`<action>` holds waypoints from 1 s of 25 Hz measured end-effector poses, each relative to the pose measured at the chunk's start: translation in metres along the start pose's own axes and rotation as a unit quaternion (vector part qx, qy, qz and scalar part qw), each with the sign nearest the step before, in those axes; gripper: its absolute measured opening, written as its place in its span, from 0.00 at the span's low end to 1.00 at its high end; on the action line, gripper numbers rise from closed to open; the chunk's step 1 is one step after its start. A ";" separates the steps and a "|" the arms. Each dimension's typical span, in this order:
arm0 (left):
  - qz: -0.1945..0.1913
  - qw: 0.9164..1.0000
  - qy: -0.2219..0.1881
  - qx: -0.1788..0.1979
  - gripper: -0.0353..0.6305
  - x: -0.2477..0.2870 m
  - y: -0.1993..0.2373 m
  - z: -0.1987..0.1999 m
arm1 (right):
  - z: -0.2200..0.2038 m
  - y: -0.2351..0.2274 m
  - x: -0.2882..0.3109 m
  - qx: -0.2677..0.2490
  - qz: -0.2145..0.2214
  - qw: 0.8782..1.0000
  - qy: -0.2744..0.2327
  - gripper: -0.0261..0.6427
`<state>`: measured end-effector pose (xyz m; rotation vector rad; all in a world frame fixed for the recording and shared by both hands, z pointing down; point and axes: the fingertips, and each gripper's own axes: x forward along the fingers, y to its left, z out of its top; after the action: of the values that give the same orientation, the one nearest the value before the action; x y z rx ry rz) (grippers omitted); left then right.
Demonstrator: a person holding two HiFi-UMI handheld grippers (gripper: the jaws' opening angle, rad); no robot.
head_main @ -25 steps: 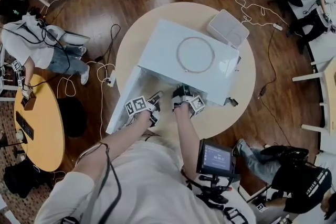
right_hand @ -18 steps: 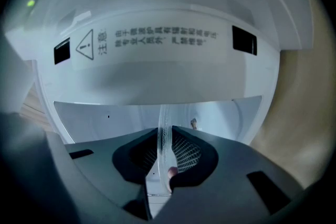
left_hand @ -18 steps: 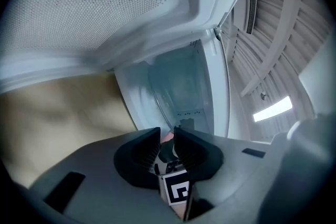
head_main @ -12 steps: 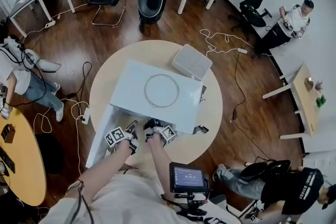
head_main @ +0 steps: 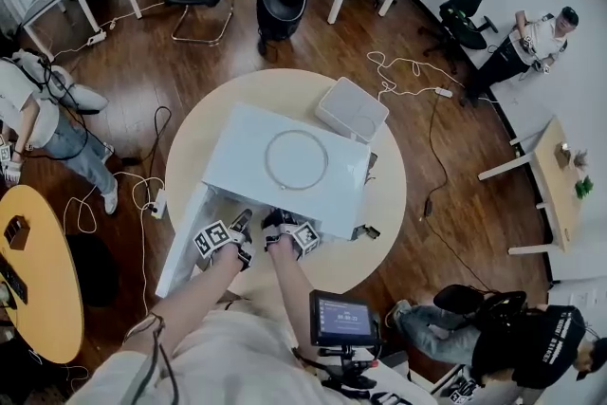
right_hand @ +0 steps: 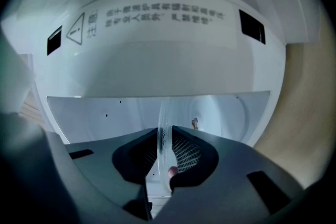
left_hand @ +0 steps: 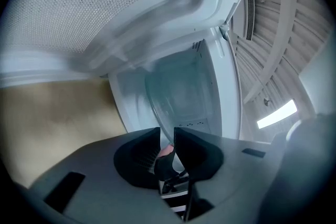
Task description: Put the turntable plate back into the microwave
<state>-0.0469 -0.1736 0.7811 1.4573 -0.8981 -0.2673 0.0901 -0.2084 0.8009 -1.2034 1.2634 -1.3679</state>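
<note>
Roughly midway. Holding the turntable plate [right_hand: 164,123] at the mouth of the open microwave [head_main: 248,145] on the desk [head_main: 384,204], seemingly partly inside, not yet laid down. Clamping its rim with the right gripper [right_hand: 166,136], apparently also with the left gripper [left_hand: 167,135]. Left to do: seat it, release, shut the door [head_main: 182,242].
</note>
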 end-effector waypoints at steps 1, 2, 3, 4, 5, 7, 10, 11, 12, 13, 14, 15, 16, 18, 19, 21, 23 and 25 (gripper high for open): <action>0.001 1.000 -0.001 0.001 0.15 0.002 0.000 0.000 | 0.001 0.001 0.001 0.003 0.002 1.000 -0.001 0.12; 0.001 1.000 -0.003 0.002 0.15 0.003 -0.001 0.001 | 0.002 0.002 0.001 0.007 0.004 1.000 -0.003 0.12; 0.002 1.000 -0.004 0.003 0.15 0.005 -0.002 0.002 | 0.002 0.002 0.002 0.010 0.005 1.000 -0.004 0.12; 0.002 1.000 -0.006 0.004 0.15 0.006 -0.002 0.004 | 0.001 0.002 0.003 0.012 0.006 1.000 -0.005 0.12; 0.002 1.000 -0.009 0.006 0.15 0.006 -0.002 0.006 | 0.000 0.002 0.004 0.013 0.006 1.000 -0.006 0.12; 0.003 1.000 -0.012 0.010 0.15 0.007 0.000 0.009 | -0.003 -0.002 0.006 0.012 0.005 1.000 -0.007 0.12; 0.003 1.000 -0.017 0.007 0.15 0.008 0.001 0.010 | -0.003 -0.006 0.010 0.011 0.004 1.000 -0.008 0.12; 0.004 1.000 -0.017 0.006 0.15 0.007 0.001 0.009 | -0.002 -0.007 0.010 0.012 0.004 1.000 -0.008 0.12; 0.006 1.000 -0.017 0.005 0.15 0.006 0.002 0.009 | -0.003 -0.008 0.010 0.014 0.004 1.000 -0.008 0.12; 0.007 1.000 -0.017 0.005 0.15 0.005 0.003 0.009 | -0.003 -0.008 0.010 0.017 0.005 1.000 -0.009 0.12; 0.009 1.000 -0.018 0.005 0.15 0.004 0.004 0.009 | -0.003 -0.008 0.010 0.018 0.007 1.000 -0.010 0.12; 0.010 1.000 -0.018 0.005 0.15 0.003 0.005 0.010 | -0.004 -0.008 0.011 0.020 0.009 1.000 -0.011 0.12; 0.011 1.000 -0.018 0.005 0.15 0.002 0.007 0.011 | -0.004 -0.007 0.013 0.022 0.010 1.000 -0.012 0.12; 0.013 1.000 -0.018 0.007 0.15 0.002 0.009 0.012 | -0.005 -0.005 0.016 0.026 0.012 0.999 -0.014 0.12; 0.013 1.000 -0.017 0.008 0.15 0.003 0.009 0.012 | -0.005 -0.003 0.017 0.029 0.013 0.999 -0.016 0.12; 0.012 1.000 -0.015 0.012 0.15 0.005 0.008 0.011 | -0.001 -0.008 0.017 0.033 0.011 0.999 -0.022 0.12; 0.013 1.000 -0.012 0.015 0.15 0.005 0.008 0.011 | 0.002 -0.015 0.016 0.036 0.007 0.999 -0.027 0.12; 0.015 1.000 -0.008 0.015 0.15 0.005 0.009 0.009 | 0.001 -0.012 0.016 0.035 0.007 0.999 -0.027 0.12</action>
<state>-0.0525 -0.1826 0.7900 1.4709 -0.9400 -0.2453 0.0891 -0.2232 0.8141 -1.1743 1.1747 -1.3494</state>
